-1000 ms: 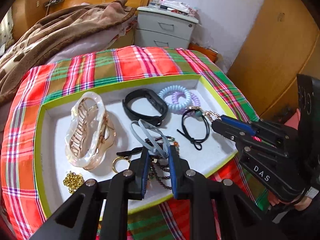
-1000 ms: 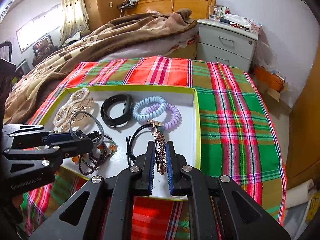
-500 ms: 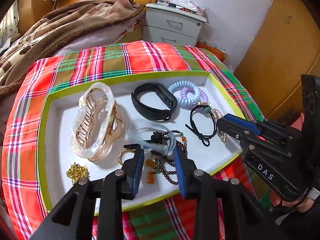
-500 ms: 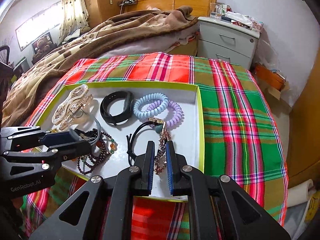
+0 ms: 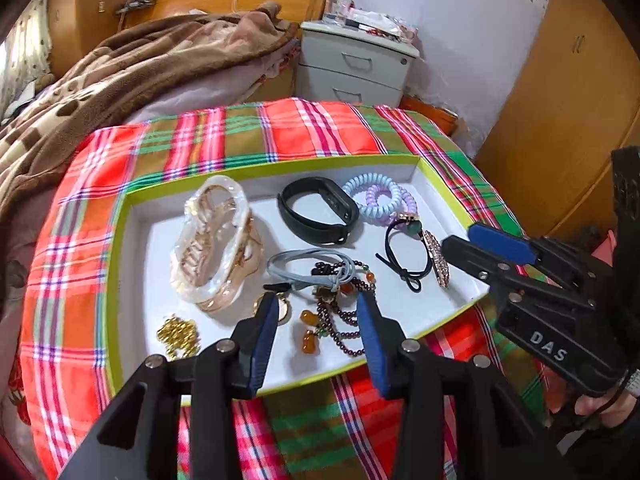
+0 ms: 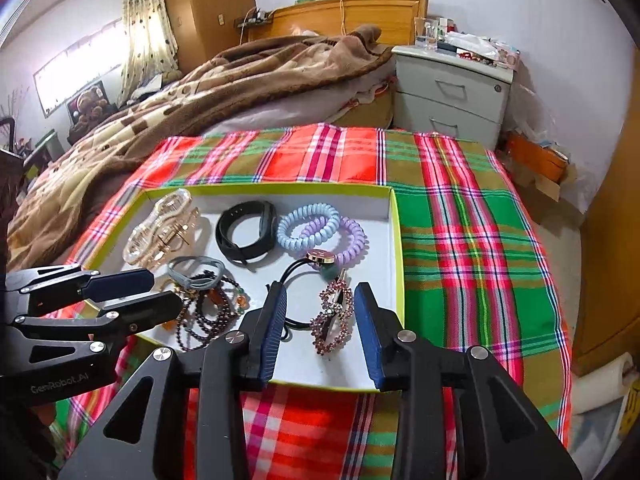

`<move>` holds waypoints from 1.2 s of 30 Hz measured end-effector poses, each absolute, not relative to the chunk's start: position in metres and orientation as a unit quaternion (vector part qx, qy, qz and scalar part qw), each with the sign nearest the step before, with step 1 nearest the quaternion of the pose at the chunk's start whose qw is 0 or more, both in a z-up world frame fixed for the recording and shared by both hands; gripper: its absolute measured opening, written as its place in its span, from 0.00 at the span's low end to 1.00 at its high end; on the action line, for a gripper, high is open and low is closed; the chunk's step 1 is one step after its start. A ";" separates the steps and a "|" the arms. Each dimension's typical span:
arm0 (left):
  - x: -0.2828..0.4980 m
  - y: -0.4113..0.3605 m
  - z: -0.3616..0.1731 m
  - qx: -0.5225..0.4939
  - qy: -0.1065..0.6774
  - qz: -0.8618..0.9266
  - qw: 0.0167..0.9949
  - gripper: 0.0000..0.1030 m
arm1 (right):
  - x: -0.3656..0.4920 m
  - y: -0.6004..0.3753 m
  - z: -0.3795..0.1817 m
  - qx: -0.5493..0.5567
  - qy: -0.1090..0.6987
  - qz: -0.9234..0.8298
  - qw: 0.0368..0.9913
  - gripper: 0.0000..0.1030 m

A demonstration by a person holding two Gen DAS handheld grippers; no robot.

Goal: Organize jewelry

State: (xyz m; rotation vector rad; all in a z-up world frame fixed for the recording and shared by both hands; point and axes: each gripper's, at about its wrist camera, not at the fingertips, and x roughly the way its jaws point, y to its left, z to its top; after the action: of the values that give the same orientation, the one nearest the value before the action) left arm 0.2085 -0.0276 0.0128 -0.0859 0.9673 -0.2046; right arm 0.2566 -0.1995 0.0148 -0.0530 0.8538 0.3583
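A white tray with a lime rim [image 5: 120, 240] [image 6: 394, 216] sits on the plaid cloth and holds the jewelry. My left gripper [image 5: 318, 314] is open and empty above the grey hair tie [image 5: 308, 266] and dark bead bracelets [image 5: 340, 312] near the tray's front. My right gripper [image 6: 320, 308] is open and empty around the rhinestone hair clip [image 6: 334, 320], which lies flat in the tray's front right corner. A pearly claw clip [image 5: 216, 240], a black band [image 5: 318, 210], coil hair ties [image 5: 376, 196] and a black elastic [image 5: 404, 254] lie further in.
A gold chain [image 5: 178, 336] and a gold ring [image 5: 282, 308] lie at the tray's front left. A bed with a brown blanket [image 6: 224, 80] and a grey nightstand [image 6: 452, 92] stand behind the plaid table [image 6: 472, 232]. A wooden wardrobe [image 5: 568, 100] is at the right.
Both grippers opened and pulled back. The left one let the grey hair tie drop onto the bead bracelets; the right one let the rhinestone clip fall flat in the tray.
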 end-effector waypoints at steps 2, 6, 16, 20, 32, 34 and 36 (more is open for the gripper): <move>0.202 -0.024 0.016 -0.045 0.459 -0.085 0.883 0.41 | 0.250 -0.201 0.019 -0.020 0.405 0.172 0.898 0.35; 0.185 -0.021 0.025 -0.027 0.435 -0.041 0.899 0.41 | 0.233 -0.204 0.029 -0.003 0.390 0.169 0.905 0.36; 0.160 -0.020 0.028 -0.021 0.419 0.000 0.908 0.41 | 0.201 -0.201 0.041 0.013 0.373 0.162 0.913 0.43; 0.154 -0.019 0.028 -0.034 0.418 -0.001 0.908 0.41 | 0.195 -0.202 0.041 0.014 0.370 0.152 0.917 0.43; 0.149 -0.026 0.026 -0.010 0.423 0.020 0.906 0.41 | 0.190 -0.203 0.038 0.017 0.371 0.150 0.916 0.43; 0.148 -0.026 0.026 -0.014 0.423 0.018 0.906 0.41 | 0.189 -0.203 0.038 0.018 0.372 0.150 0.916 0.43; 0.147 -0.026 0.026 -0.015 0.422 0.019 0.906 0.41 | 0.189 -0.203 0.038 0.017 0.372 0.151 0.916 0.43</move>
State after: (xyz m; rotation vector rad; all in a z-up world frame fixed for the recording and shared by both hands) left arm 0.1473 -0.0263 0.0265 -0.0314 0.8711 0.0383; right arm 0.1888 -0.2028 0.0377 0.0359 0.7646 0.3107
